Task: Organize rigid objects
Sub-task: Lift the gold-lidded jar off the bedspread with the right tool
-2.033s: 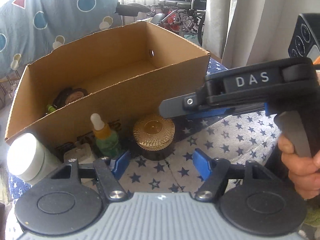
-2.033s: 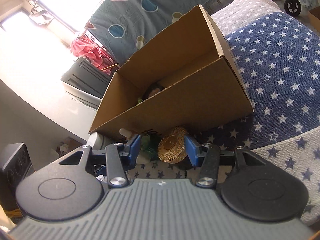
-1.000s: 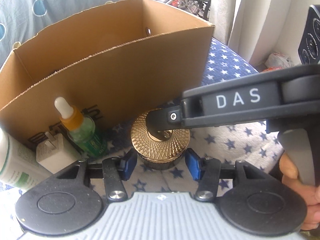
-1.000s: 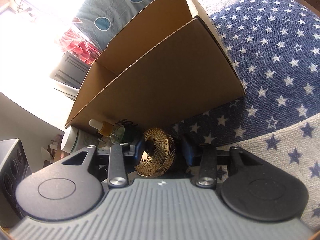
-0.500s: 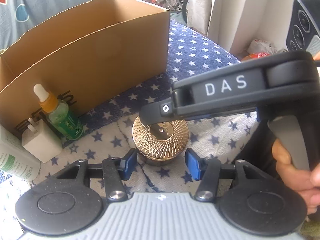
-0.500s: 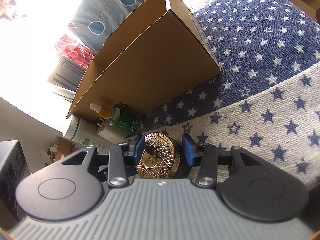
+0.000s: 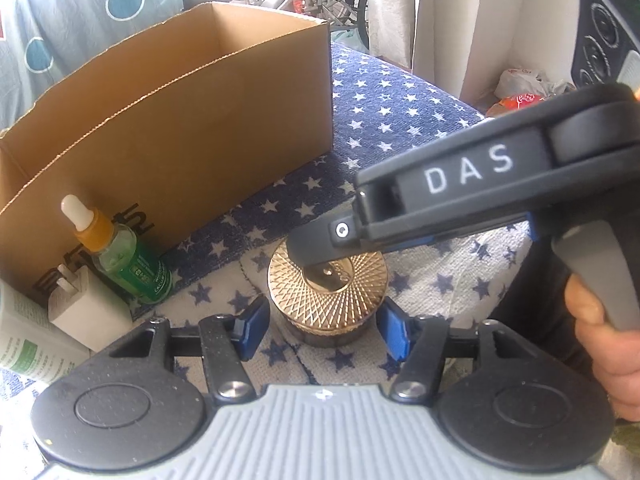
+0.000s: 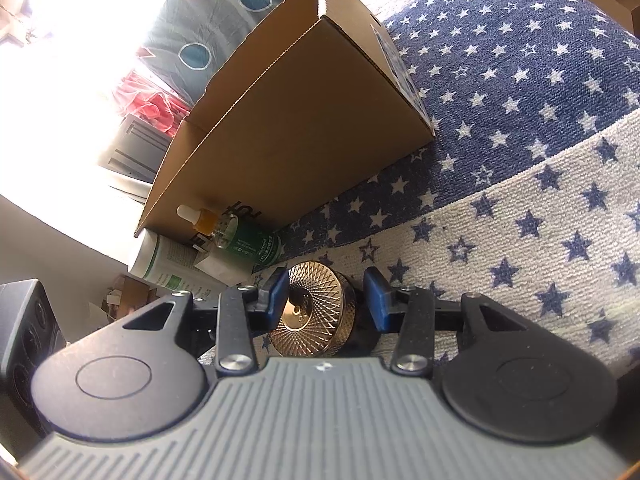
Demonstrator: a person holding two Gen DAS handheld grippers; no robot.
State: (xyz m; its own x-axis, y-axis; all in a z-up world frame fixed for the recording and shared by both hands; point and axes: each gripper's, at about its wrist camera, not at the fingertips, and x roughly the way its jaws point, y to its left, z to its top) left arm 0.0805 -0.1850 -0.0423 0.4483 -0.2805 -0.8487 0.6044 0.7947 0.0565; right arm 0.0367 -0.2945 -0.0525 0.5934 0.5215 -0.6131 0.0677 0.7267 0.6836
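Gold-lidded jar [image 7: 327, 289] sits low centre on the starry blanket [image 7: 400, 120]; my right fingers [image 8: 276, 296] pinch it, my left gripper [image 7: 320, 326] spreading around it. I'd lift straight, clearing the box [image 7: 192, 120] wall.

The jar [image 7: 327, 292] stands on the star cloth [image 7: 400, 120], in front of the box [image 7: 192, 120] and apart from it. Left of the jar, against the box's front wall, stands a dropper bottle [image 7: 128, 260]; a plug [image 7: 86, 312] sits just before it, and a tube [image 7: 24, 344] lies furthest left. A speaker [image 7: 608, 28] stands far right, beyond the cloth.
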